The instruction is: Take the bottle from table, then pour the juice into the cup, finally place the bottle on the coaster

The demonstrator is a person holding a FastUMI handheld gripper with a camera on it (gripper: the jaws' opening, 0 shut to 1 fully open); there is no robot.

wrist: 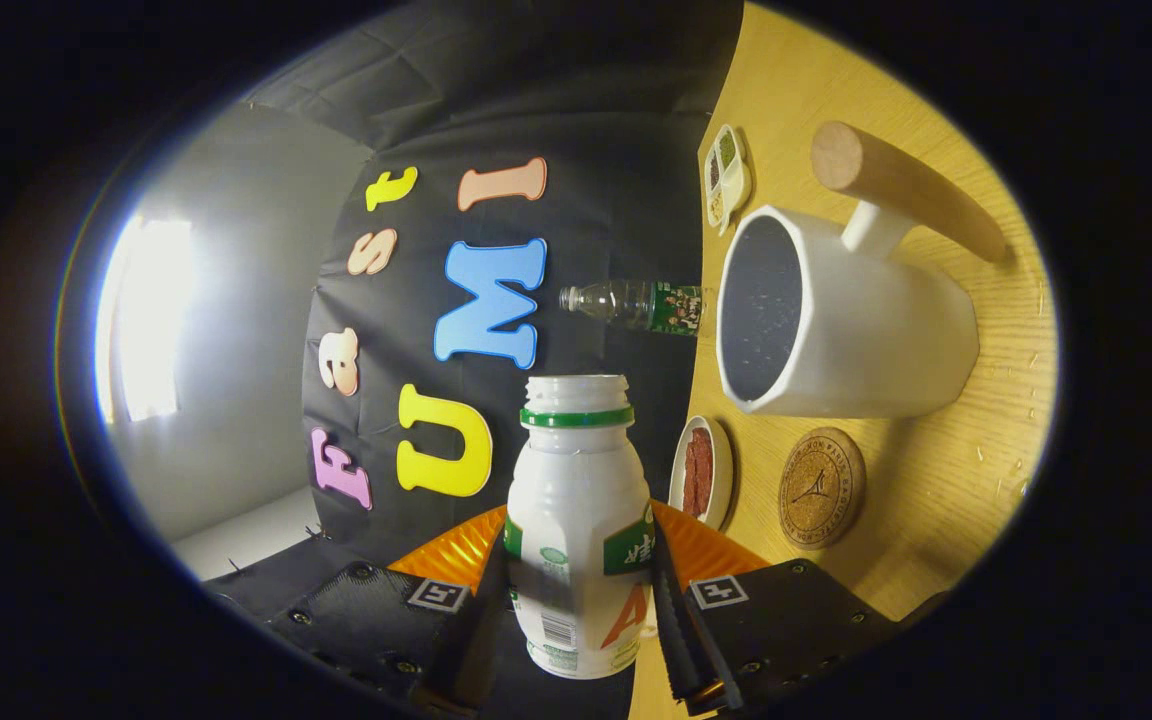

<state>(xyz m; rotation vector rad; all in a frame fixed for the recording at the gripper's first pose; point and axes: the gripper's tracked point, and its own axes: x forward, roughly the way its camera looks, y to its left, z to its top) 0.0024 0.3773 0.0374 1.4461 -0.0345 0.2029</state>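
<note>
1. One wooden table (946, 470) is the largest thing we see; the whole scene appears turned sideways, so the tabletop stands as a wall beyond the fingers and to their right.
2. Next in size, we see the white cup (866, 330) with a dark inside, standing on the table with its mouth facing toward the booth wall. A rounded wooden handle (901, 185) juts from its side on a white stub.
3. We hold the white bottle (576, 510) in the gripper (581, 600): its two fingers press on the bottle's lower body from both sides, pinching it. The bottle has a green ring under its open, uncapped mouth, and that mouth sits level with the cup's lower rim but apart from it.
4. We see a round cork coaster (821, 487) lying on the table just below the cup, bare.
5. A clear plastic bottle (636, 305) with a green label stands on the table beyond the cup.
6. A small round dish (703, 470) with something reddish-brown inside sits beside the coaster, near the held bottle.
7. Smallest, we note a divided tray (726, 175) with greenish contents, far off near the wooden handle.
</note>
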